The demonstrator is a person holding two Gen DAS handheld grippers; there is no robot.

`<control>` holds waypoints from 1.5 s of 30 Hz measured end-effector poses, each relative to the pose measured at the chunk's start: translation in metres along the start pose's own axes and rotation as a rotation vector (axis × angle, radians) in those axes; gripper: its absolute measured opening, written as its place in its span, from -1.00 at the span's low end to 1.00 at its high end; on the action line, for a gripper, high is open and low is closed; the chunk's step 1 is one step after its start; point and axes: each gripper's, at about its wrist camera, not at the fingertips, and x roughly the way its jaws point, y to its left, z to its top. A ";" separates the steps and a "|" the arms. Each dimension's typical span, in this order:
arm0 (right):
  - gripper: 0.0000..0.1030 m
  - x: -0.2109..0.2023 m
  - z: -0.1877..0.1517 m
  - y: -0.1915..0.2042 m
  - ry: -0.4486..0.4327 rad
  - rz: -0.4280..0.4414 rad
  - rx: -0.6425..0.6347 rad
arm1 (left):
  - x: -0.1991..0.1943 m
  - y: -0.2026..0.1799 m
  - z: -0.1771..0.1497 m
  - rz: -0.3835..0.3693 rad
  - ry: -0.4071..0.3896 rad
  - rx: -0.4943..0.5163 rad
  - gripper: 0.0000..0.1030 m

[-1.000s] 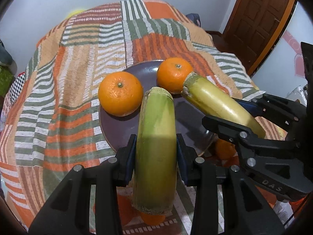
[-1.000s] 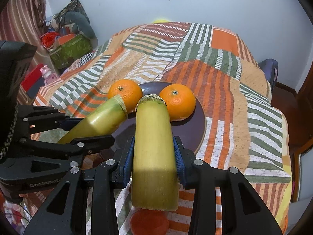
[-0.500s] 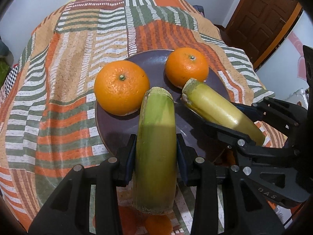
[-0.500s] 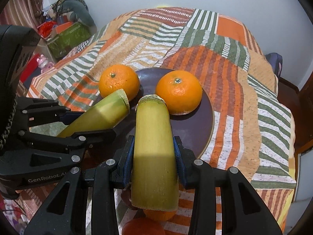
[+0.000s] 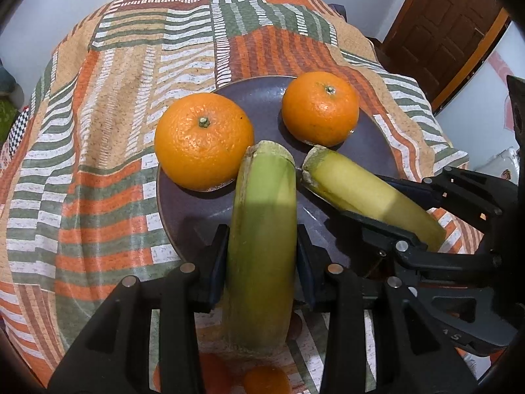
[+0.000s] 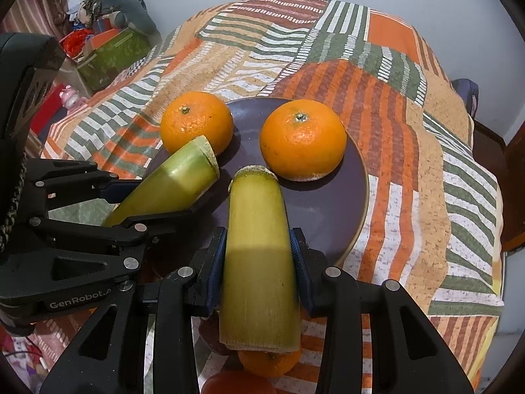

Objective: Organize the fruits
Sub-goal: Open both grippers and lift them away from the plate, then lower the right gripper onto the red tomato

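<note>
Both your grippers have sunk toward the plate (image 5: pixel 370 151), each pinching a green stalk piece (image 5: pixel 262 246); let go unevenly and it rolls into an orange (image 5: pixel 203 141).

I see a table under a striped cloth (image 5: pixel 108 151) of orange, green and white. A dark round plate (image 5: pixel 193 207) sits right on the cloth.
</note>
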 end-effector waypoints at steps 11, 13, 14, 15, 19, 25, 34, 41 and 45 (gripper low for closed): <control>-0.24 -0.032 0.002 0.004 -0.089 -0.023 -0.007 | -0.038 -0.003 0.000 0.052 -0.105 0.012 -0.21; -0.11 -0.043 0.001 0.006 -0.119 -0.033 -0.008 | -0.050 -0.002 -0.004 0.056 -0.129 0.008 -0.20; -0.06 -0.048 0.000 0.006 -0.133 -0.041 -0.010 | -0.055 -0.002 -0.006 0.058 -0.138 0.007 -0.20; -0.06 -0.054 -0.001 0.007 -0.146 -0.049 -0.014 | -0.060 -0.002 -0.008 0.060 -0.148 0.005 -0.19; -0.05 -0.072 -0.008 0.008 -0.172 -0.055 -0.023 | -0.087 0.000 -0.019 0.074 -0.196 -0.006 -0.07; 0.21 -0.093 -0.025 0.008 -0.209 -0.068 -0.018 | -0.118 0.000 -0.038 0.110 -0.246 0.007 0.22; 0.40 -0.098 -0.049 0.008 -0.197 -0.058 0.011 | -0.127 0.012 -0.074 0.131 -0.205 -0.005 0.37; 0.40 -0.096 -0.071 0.011 -0.176 -0.043 0.026 | -0.116 0.029 -0.100 0.142 -0.147 -0.027 0.37; 0.40 -0.093 -0.084 0.016 -0.161 -0.060 0.014 | -0.111 0.036 -0.110 0.145 -0.122 -0.022 0.37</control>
